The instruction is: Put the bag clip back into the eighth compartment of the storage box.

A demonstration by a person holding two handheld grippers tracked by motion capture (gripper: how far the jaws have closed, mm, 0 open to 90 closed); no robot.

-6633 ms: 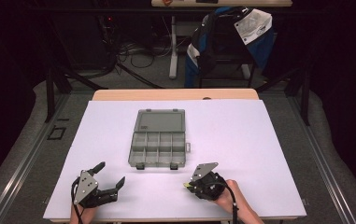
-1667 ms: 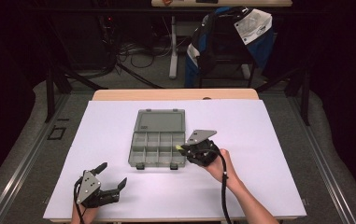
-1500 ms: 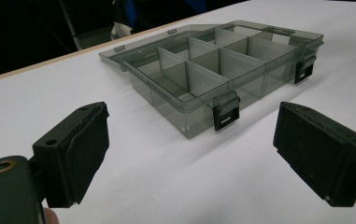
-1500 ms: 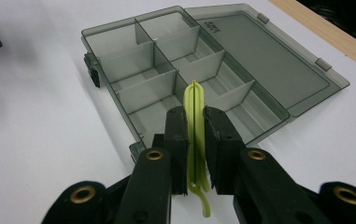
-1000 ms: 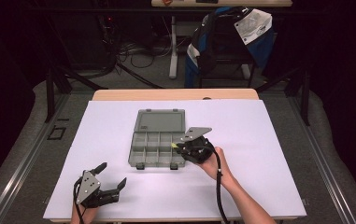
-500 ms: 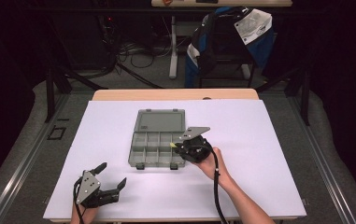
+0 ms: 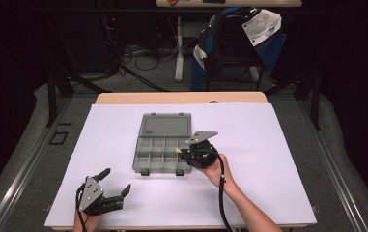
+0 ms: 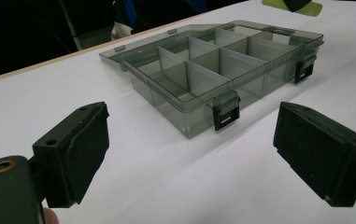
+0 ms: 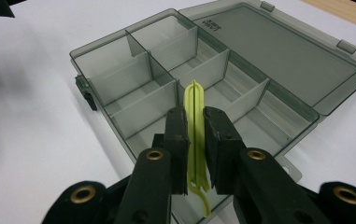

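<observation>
Yellow-green plastic clip (image 7: 177,151) sits at the smoky grey compartment box's (image 7: 164,143) right front corner up top, pinched in our right gripper (image 7: 185,153). Left gripper (image 8: 189,154): jaws wide, nothing between, facing that box's latches. Right gripper view: clip (image 9: 195,121) clamped upright over its compartments.

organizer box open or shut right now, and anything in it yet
Open: the organizer box has its lid laid flat behind it. The compartments look empty; the right tool holds a yellow-green clip above them.
</observation>
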